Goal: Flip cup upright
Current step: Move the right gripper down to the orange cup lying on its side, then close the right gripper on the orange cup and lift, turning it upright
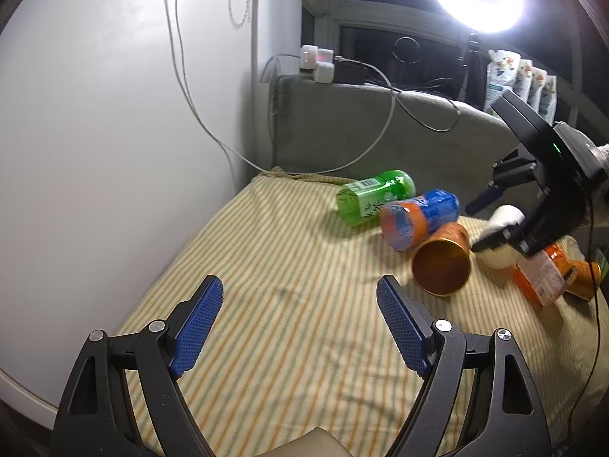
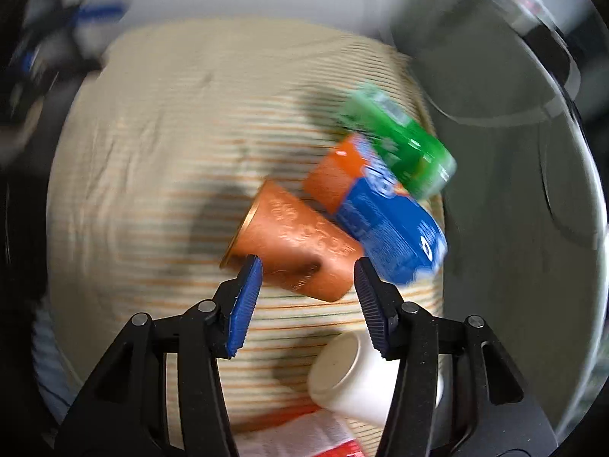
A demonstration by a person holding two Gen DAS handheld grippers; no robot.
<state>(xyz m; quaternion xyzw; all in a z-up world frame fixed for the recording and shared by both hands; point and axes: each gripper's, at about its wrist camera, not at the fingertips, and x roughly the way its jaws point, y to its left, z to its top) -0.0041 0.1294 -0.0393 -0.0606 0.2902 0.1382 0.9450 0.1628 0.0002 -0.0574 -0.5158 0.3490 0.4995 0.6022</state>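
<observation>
An orange copper-coloured cup (image 1: 441, 257) lies on its side on the striped cloth (image 1: 285, 304), its open mouth facing my left gripper. In the right wrist view the cup (image 2: 293, 242) lies just beyond my open right gripper (image 2: 308, 266), between the two fingertips' line and apart from them. My left gripper (image 1: 300, 293) is open and empty, hovering over bare cloth to the left of the cup. The right gripper (image 1: 483, 221) also shows in the left wrist view, above the white cup.
A green can (image 1: 375, 196) and a blue-orange can (image 1: 418, 217) lie on their sides behind the cup. A white cup (image 2: 354, 377) lies below the right gripper, with an orange packet (image 1: 552, 272) beside it. A white wall (image 1: 114, 152) stands left; cables hang there.
</observation>
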